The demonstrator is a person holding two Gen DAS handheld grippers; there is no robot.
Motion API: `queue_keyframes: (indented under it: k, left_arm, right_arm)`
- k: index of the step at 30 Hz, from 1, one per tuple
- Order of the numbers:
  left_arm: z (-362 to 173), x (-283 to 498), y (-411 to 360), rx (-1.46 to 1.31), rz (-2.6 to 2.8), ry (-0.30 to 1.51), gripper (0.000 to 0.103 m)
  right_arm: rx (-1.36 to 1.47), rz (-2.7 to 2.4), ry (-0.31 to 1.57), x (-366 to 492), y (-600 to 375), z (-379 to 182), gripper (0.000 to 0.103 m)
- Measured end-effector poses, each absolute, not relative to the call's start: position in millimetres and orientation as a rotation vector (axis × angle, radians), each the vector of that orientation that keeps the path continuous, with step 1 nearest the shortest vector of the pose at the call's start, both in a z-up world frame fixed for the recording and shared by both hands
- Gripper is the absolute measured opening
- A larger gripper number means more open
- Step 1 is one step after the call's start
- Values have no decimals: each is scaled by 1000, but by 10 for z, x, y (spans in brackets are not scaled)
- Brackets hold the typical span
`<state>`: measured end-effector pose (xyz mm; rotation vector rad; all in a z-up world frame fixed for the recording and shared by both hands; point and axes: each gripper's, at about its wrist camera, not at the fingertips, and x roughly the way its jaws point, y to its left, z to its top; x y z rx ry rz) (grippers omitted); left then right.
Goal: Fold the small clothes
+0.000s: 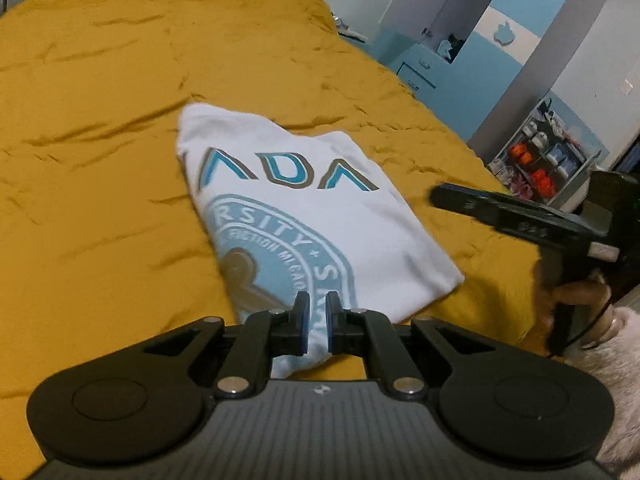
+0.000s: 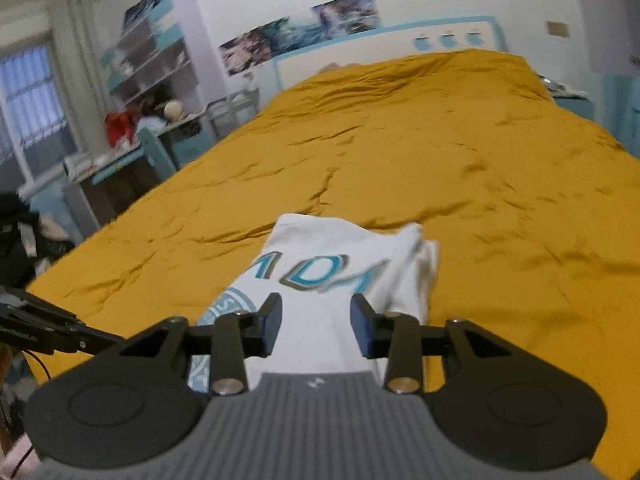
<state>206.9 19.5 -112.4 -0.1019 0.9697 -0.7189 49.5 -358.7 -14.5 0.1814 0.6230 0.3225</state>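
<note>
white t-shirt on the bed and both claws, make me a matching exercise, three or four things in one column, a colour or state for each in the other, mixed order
Things:
1. t-shirt
2. bedspread
3. left claw
4. right claw

Colour or state:
A. mustard yellow, wrinkled
B. jaws apart, nothing gripped
C. white with blue print, lying folded
D. jaws nearly together, nothing gripped

Pairs: 1-C, 2-A, 3-D, 4-B
</note>
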Motion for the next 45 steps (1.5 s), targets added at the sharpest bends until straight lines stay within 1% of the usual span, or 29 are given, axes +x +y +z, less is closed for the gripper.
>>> queue_keyframes:
  k: [5,6,8,10,14,15,16,17,18,19,20,21,23,25,28,30,31,32,36,39,40,41,44,45]
  left_arm:
    - [-1524,2204,56,-144,-715,1083,7]
    - [-1600,2201,65,-143,-709,1097,9]
    - [-1707,2186,104,-162,-694,1101,12]
    - [-1790,2188,140,-178,-698,1103,12]
    - [-1822,2252,192,-228,-705,1132,12]
    - [-1783,2275,208,-235,-712,1135,12]
    - [-1705,2281,240,-240,-719,1128,12]
    - [-1609,2276,284,-241,-722,1103,17]
    - [-1523,2277,307,-235,-714,1066,21]
    - [-1446,2285,365,-231,-701,1034,26]
    - [-1390,2312,435,-239,-685,1015,27]
    - [-1373,2347,486,-255,-675,1014,27]
    - [-1431,2445,590,-311,-672,1037,33]
    - [-1577,2537,658,-374,-649,1091,37]
    - [-1777,2628,718,-427,-641,1148,37]
    - [-1881,2667,778,-480,-651,1174,41]
    - [-1933,2688,800,-512,-658,1191,47]
    - [-1993,2707,811,-543,-669,1211,50]
    - [-2155,2796,723,-629,-725,1254,52]
    - [-2189,2876,550,-600,-758,1267,64]
    - [-2203,2899,499,-596,-771,1269,72]
    - [-2223,2920,447,-597,-784,1271,78]
    - [-2275,2983,274,-570,-808,1290,88]
    - [-2280,2993,219,-553,-811,1296,89]
  right_arm:
    - [175,347,741,835,-3428,-459,34]
    - [180,338,769,886,-3449,-543,34]
    - [206,316,811,944,-3521,-690,26]
    - [225,314,824,965,-3607,-792,18]
    - [248,328,827,969,-3644,-858,17]
    - [266,342,828,984,-3670,-839,20]
    - [307,365,826,1006,-3725,-798,26]
    - [364,389,813,1019,-3809,-757,32]
    - [428,407,790,1047,-3919,-699,46]
    - [472,406,771,1084,-4028,-646,67]
    - [494,392,763,1139,-4140,-609,77]
    - [499,374,754,1221,-4265,-586,82]
    - [513,345,768,1395,-4474,-605,82]
    - [627,356,820,1593,-4679,-746,83]
    - [806,344,875,1843,-4890,-1009,83]
    - [843,361,897,1947,-4918,-1115,82]
    - [853,364,903,1986,-4912,-1161,83]
    - [857,374,910,2012,-4894,-1195,83]
    - [834,361,938,2170,-4813,-1329,82]
    - [872,379,939,2282,-4797,-1392,83]
    - [877,393,940,2318,-4794,-1412,83]
    - [877,402,948,2357,-4776,-1426,83]
    - [866,407,973,2449,-4670,-1488,83]
    - [867,409,979,2492,-4629,-1512,83]
